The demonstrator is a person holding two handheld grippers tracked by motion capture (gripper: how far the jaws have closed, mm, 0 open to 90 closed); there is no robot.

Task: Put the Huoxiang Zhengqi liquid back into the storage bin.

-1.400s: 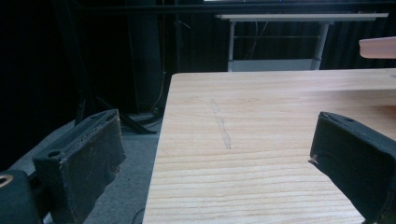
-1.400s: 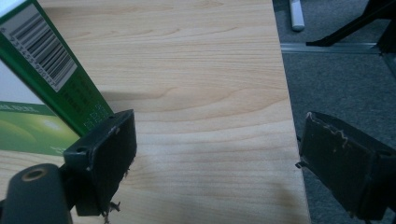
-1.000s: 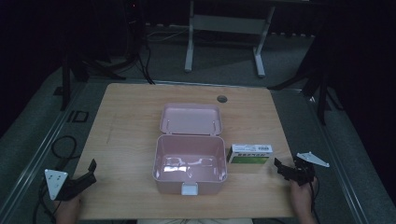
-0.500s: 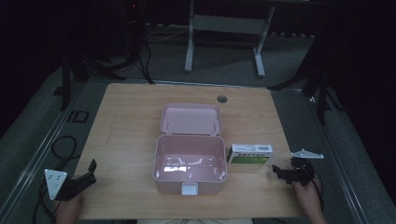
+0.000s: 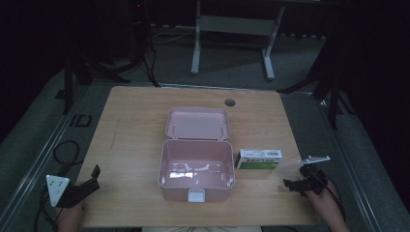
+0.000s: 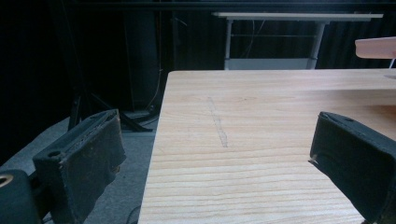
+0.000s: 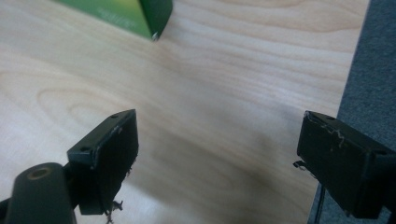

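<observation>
The green box (image 5: 259,159) lies near the table's (image 5: 135,125) right edge, just beside the open pink case (image 5: 197,169). The right gripper (image 5: 295,184), jaws spread and empty, hovers near that box, probably just above the wood. The left gripper (image 5: 92,176) sits spread at the front left corner.

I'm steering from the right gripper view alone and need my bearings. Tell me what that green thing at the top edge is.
Observer: It is a green and white box, lying flat on the table beside an open pink case.
Operator: Report the right hand-held gripper's place relative to it.
Observer: The right hand-held gripper sits nearer the person, off the box's right end, apart from it, jaws open.
Operator: Give me the left one.
Observer: The left hand-held gripper is at the table's near left corner, jaws open with nothing between them.
</observation>
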